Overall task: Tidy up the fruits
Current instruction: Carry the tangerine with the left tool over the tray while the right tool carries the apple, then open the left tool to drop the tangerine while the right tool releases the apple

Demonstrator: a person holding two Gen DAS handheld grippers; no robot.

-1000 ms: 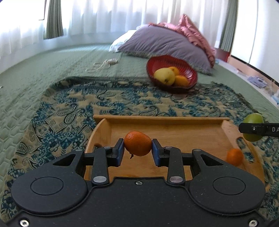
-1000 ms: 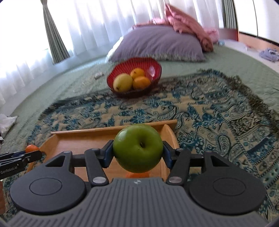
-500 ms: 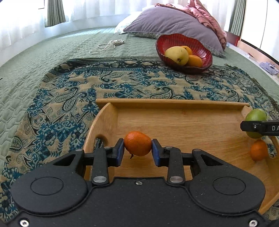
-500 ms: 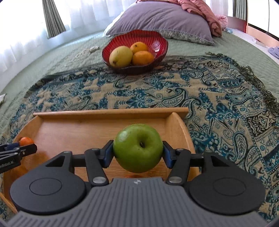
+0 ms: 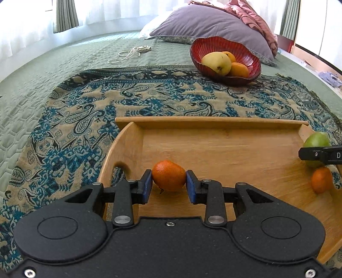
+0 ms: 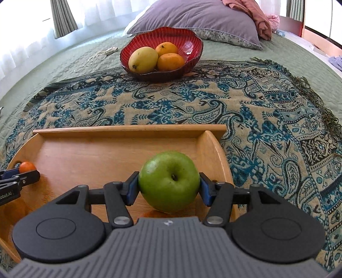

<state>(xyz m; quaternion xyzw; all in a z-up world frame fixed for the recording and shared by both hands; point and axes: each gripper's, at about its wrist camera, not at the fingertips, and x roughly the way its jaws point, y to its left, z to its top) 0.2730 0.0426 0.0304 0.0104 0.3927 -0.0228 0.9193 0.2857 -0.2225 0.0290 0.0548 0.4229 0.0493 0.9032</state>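
My left gripper [image 5: 168, 185] is shut on a small orange tangerine [image 5: 168, 175], held low over the left part of the wooden tray [image 5: 213, 126]. My right gripper [image 6: 168, 188] is shut on a green apple [image 6: 170, 184] over the tray's [image 6: 128, 129] right end. In the left wrist view the apple [image 5: 315, 139] shows at the right edge, above a second tangerine [image 5: 321, 179] lying in the tray. The right wrist view shows the left gripper's tangerine [image 6: 26, 166] at the far left, and an orange patch peeks out just under the apple.
A red bowl [image 6: 188, 42] holding a yellow mango [image 6: 143, 59] and two oranges stands beyond the tray on a blue paisley throw [image 6: 267, 119]. Behind it lie a purple pillow [image 6: 192, 17] and pink cloth. A white cord [image 5: 130, 53] rests on the green bedspread.
Both grippers came down toward the tray and tilted lower, each keeping its fruit. In the last half second they hardly moved.
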